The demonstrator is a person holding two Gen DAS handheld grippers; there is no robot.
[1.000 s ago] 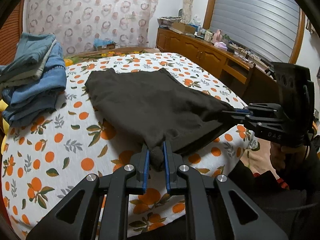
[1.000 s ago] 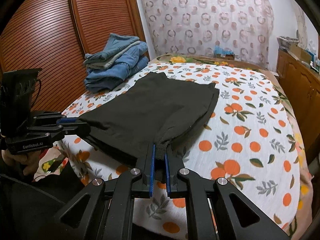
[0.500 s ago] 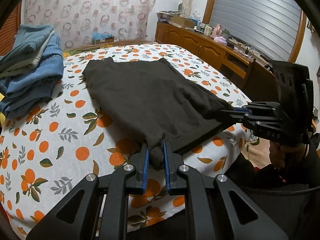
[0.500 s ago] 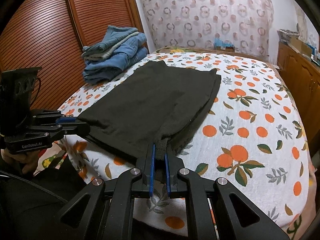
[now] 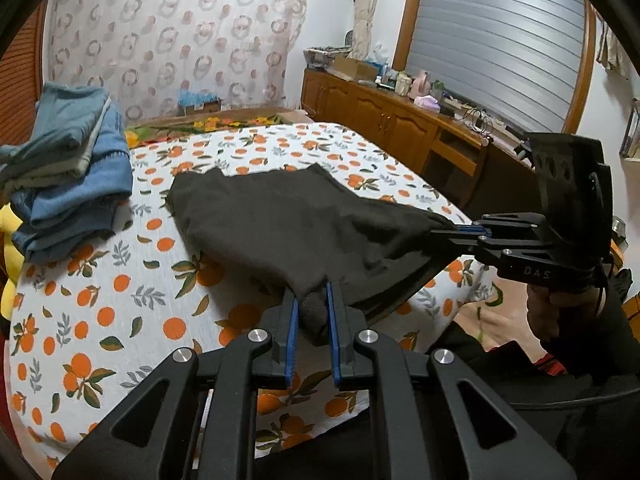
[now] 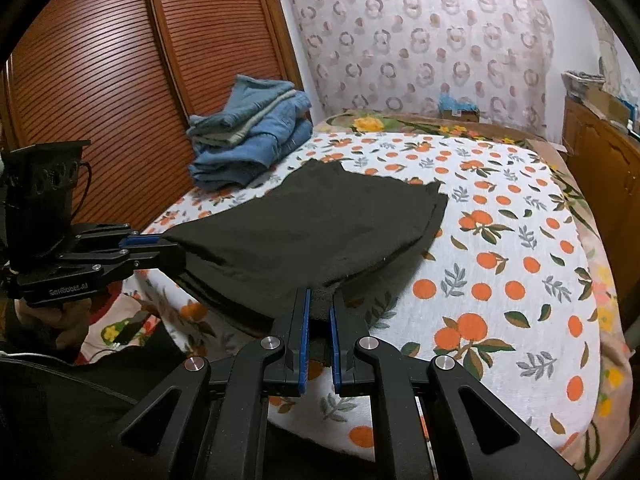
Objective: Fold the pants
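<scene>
Orange-printed white bedsheet point(image 5: 100, 280) covers the bed in a room with a ring-patterned curtain point(image 5: 172, 40) at the far wall and a slatted reddish-brown wardrobe door point(image 6: 88, 92) along one side. On that sheet lie the dark charcoal fabric pants point(image 5: 288, 220), already doubled over, far edge flat on the bed, near edge lifted off it between my two tools. My left gripper point(image 5: 311, 304), black with blue-lined fingers, is clamped on a bunched corner of the pants at the near edge; the cloth fills the narrow gap between the fingers. My right gripper point(image 6: 319, 308), the same black and blue make, is pinched tight on the other near corner, a fold of dark cloth squeezed between its fingers. From the left wrist view the right tool reaches in from the right side, my hand point(image 5: 548, 312) gripping its handle; from the right wrist view the left tool comes in from the left. The near hem hangs stretched between the two corners, just above the bed's edge. A stack of folded blue denim jeans point(image 6: 252, 136) sits on the sheet beside the wardrobe, near the pants' far end but apart from them. A long brown wooden cabinet point(image 5: 384, 120) with cluttered top runs under the grey shuttered window point(image 5: 500, 36).
</scene>
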